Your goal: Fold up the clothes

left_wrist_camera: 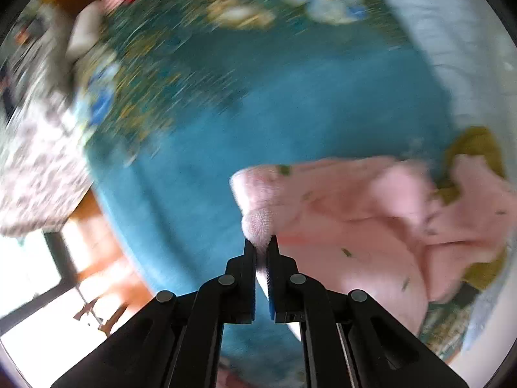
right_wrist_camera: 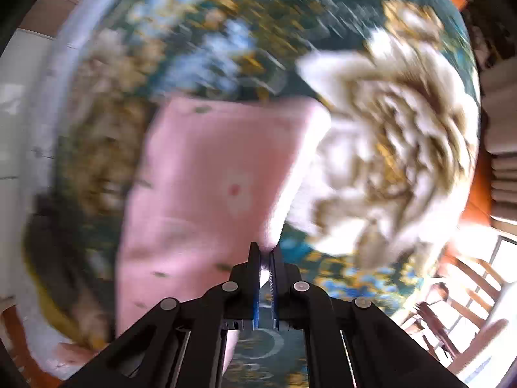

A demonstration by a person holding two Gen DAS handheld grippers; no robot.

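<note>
A fluffy pink fleece garment (left_wrist_camera: 355, 213) is pinched at its edges by the left gripper (left_wrist_camera: 261, 245) and the right gripper (right_wrist_camera: 266, 252) above a teal floral bedspread (left_wrist_camera: 258, 103).

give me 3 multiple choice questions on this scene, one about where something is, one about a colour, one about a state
1. Where does the left tool hold the pink garment?
A. at a fluffy corner at its edge
B. in the middle of the cloth
C. it does not touch it

2. What colour is the plain middle of the blanket under the garment?
A. red
B. teal blue
C. black

3. What is the state of the right tool?
A. wide open above the cloth
B. shut on nothing
C. shut on an edge of the pink garment

Answers:
1 A, the left wrist view shows a fuzzy pink corner pinched between the tips.
2 B, the left wrist view shows a broad teal blue area with a flowered border.
3 C, the right wrist view shows pink cloth clamped between the closed fingers.
</note>
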